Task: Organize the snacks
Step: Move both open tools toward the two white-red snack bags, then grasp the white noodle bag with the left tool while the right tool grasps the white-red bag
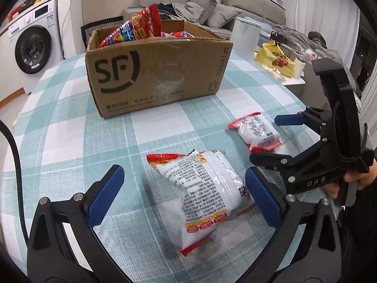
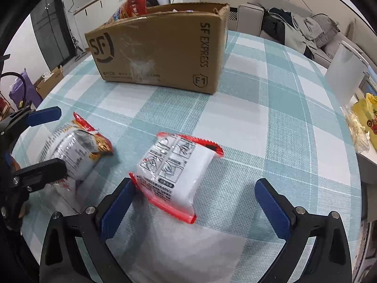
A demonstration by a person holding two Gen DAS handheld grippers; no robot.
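Larger noodle packet (image 1: 207,193): it lies flat on the tabletop, printed back side up, between the two blue pads of the left tool. The right pad is just beside its edge, perhaps touching; the left pad stands apart from it.
Smaller noodle packet (image 2: 174,172): it lies flat too, near the larger one, with its red sealed edge against the left pad of the right tool.
Left tool (image 1: 183,195): wide open, holding nothing. I judge it is placed for a grasp across the width of the packet.
Right tool (image 2: 195,202): wide open as well, holding nothing. The packet sits toward its left pad, so the right pad is well apart from it.
Step in hand: picking up the packets, one with each tool, to carry them to the box; this is my reading.
How to do it well: center each packet between the pads before closing, mainly on the right side. Close on the full body and not only on the thin sealed edge, which can slip. Press gently, because noodles inside may break.
Cardboard box (image 1: 155,70): open, standing farther on the tabletop, already with red snack bags (image 1: 139,27) inside, some rising above the rim.
Tabletop (image 2: 271,129): covered with a checked teal and white cloth.
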